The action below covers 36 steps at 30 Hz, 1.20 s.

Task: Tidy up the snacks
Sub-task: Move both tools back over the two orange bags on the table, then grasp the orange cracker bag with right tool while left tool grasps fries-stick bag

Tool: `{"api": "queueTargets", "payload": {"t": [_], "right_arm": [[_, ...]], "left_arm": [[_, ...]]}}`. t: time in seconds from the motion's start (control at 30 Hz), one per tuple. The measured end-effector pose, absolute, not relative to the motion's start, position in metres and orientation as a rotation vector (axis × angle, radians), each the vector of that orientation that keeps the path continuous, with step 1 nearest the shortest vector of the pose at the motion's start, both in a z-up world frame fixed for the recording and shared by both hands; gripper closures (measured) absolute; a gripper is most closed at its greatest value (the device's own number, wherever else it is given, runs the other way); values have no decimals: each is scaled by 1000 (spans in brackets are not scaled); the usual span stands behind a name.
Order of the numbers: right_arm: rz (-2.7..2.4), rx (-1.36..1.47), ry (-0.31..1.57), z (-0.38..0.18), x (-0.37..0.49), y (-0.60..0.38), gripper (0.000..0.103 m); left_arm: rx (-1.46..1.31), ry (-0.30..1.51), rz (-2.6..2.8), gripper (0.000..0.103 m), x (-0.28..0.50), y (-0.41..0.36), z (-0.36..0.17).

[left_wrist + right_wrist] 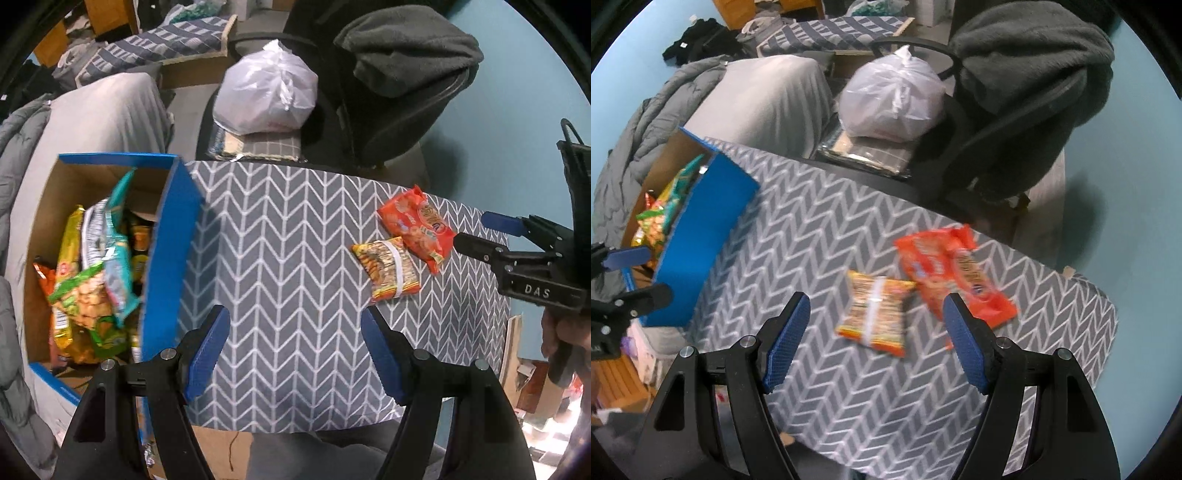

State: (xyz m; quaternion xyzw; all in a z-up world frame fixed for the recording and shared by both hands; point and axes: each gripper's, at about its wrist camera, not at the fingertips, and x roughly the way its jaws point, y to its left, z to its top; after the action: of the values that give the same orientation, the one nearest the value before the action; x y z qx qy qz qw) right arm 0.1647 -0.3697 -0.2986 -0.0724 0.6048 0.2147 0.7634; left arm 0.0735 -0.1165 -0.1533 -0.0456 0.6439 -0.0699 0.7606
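Two snack packets lie on the grey chevron tabletop (288, 236): a small yellow-orange packet (386, 268) (877, 312) with a white band, and a larger orange packet (415, 227) (955, 275) touching it. A blue cardboard box (168, 251) (701, 240) at the table's left holds several snack bags (92, 280). My left gripper (295, 354) is open and empty above the table's near middle. My right gripper (875, 343) is open and empty, just short of the small packet; it also shows in the left wrist view (480, 232) beside the orange packet.
A black office chair (979, 147) draped with a grey blanket (406, 48) stands behind the table, with a white plastic bag (266, 96) on its seat. A grey-covered seat and a quilted jacket (646, 122) lie behind the box. The table's right edge drops off to the floor.
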Motion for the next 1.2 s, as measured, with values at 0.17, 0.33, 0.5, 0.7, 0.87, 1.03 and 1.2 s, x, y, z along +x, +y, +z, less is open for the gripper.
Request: {"api": "queueTargets", "payload": {"t": [0.17,0.33,0.5,0.7,0.87,1.03,1.2], "right_arm": [[490,-173,1354,-322,184,-394,29],[519,-226,1384,-352,203,-405,29],[583,-277,1430,-389,220,-408,29],[645,-273,1500,-419,233,-412,29],[671,-302,1517,-430,233,-407,28],[687,-366,1511,-436,228,-393,28],[655,-471,1494,-443,218,-379,27]], "left_arm": [[-116,1436,-165,22,86,-141,-169],[-146,1490,-184,22,98,-164,-195],[-153,1531,-152,22,105,-179,-218],[-193,1569,-110,22,109,-185,-241],[-191,1583,-85,22,111,-189,-251],[-195,1603,-75,22,117,-192,-259],[-189,1612,-86,22,122,-199,-263]]}}
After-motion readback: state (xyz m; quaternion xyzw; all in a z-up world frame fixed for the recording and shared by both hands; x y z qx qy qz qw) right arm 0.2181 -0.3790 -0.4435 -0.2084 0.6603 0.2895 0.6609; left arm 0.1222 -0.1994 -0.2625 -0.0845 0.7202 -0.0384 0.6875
